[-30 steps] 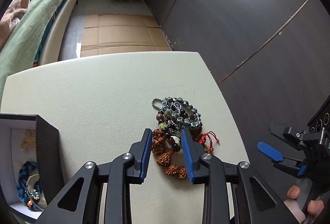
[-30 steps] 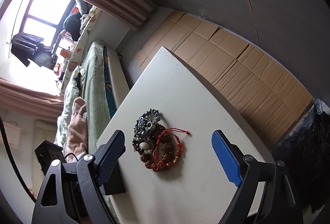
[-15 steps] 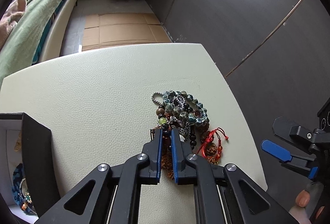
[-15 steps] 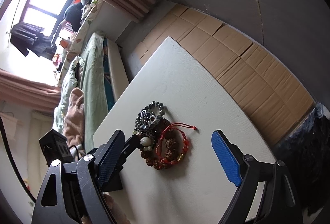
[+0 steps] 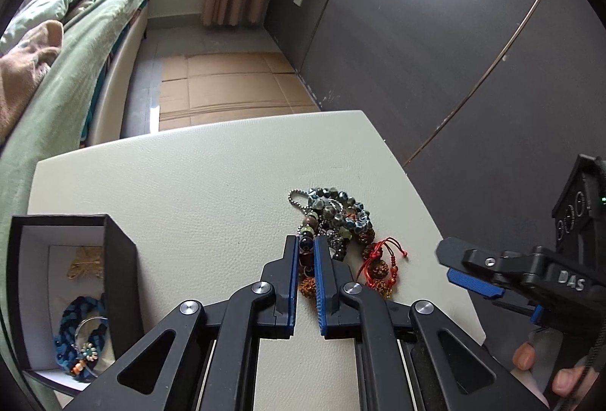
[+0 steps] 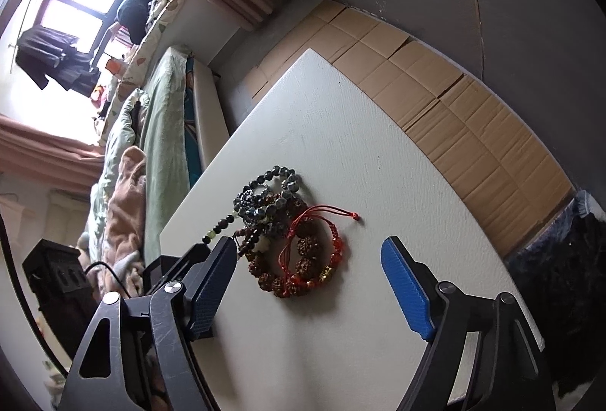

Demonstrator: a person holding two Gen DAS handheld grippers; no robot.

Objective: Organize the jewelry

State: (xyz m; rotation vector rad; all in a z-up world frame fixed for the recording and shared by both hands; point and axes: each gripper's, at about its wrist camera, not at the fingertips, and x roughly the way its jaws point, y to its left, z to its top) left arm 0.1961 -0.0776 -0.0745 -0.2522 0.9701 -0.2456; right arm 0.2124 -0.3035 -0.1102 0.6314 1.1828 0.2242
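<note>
Both my tools point steeply down at the pale table (image 5: 197, 191). My left tool (image 5: 306, 252) reaches in from the near edge to the heap of jewelry (image 5: 333, 218), which lies toward the table's right side, short of the far corner. My right tool (image 6: 306, 259) comes in from that right side, and my fingers (image 5: 524, 358) show on its handle in the left view.

The far half of the table is bare, and there is free surface between the heap and the black jewelry box (image 5: 121, 252) standing open at the near left corner. In the box lie a blue braided bracelet (image 5: 81, 316) and a gold piece (image 5: 85, 261). Beyond the table are a cardboard-covered floor (image 5: 227, 85) and a bed (image 5: 72, 70) along the left.

My left tool is clamped on a strand of dark beads (image 5: 305, 244) at the near end of the heap; in the right view that strand stretches from the heap up to the tool. My right tool stands wide, its jaws closing, straddling the red corded bracelet (image 6: 314, 252) without pressing on it. That bracelet lies flat on the table at the heap's near right edge.
</note>
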